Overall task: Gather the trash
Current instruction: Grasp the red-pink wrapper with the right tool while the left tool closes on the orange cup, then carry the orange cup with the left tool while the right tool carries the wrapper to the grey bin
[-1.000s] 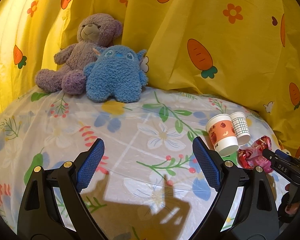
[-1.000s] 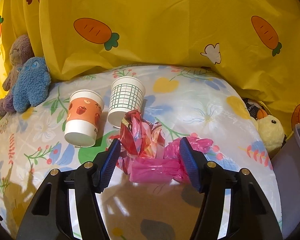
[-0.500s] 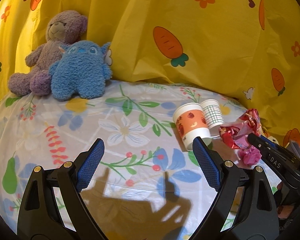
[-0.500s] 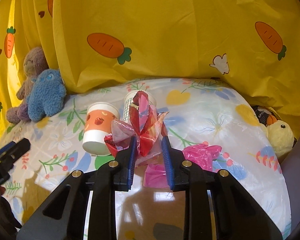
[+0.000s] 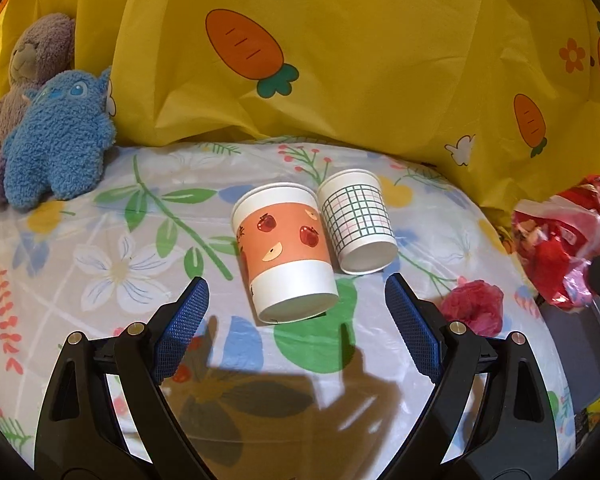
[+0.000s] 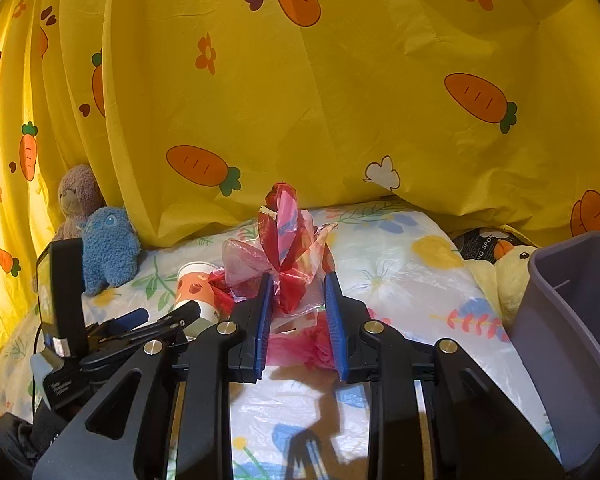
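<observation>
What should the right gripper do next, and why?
Probably carry the red wrapper sideways over the grey bin and let go. The right gripper is shut on the wrapper, which is lifted clear of the table, and the bin stands open at its right.

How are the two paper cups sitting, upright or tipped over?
Tipped over. The apple cup and the checked cup lie on their sides next to each other on the floral sheet, bases facing the left gripper's camera.
</observation>
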